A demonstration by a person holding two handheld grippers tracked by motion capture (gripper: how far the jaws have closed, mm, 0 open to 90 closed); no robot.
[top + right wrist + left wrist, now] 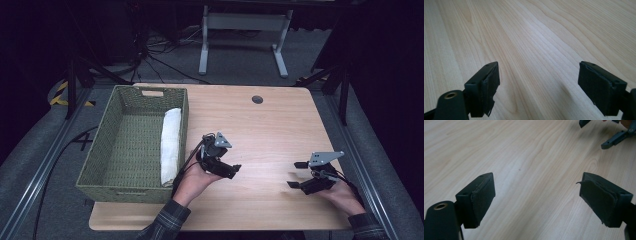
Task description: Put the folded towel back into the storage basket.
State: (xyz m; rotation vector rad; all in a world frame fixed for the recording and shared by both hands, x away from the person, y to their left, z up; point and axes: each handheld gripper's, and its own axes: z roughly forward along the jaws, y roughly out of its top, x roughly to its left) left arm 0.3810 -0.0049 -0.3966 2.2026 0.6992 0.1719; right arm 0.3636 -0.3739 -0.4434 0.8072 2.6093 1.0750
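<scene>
both grippers, left (235,171) and right (297,174), hold fingers apart and seemingly empty over the table (260,130).

Light wood bench (260,130), rounded corners, round cable grommet (257,99) near the far edge at 12 o'clock. Green woven basket (112,145) sits on the left side at 9 o'clock, overhanging the left edge. Rolled white towel (171,145) lies inside along the basket's right wall.
</scene>
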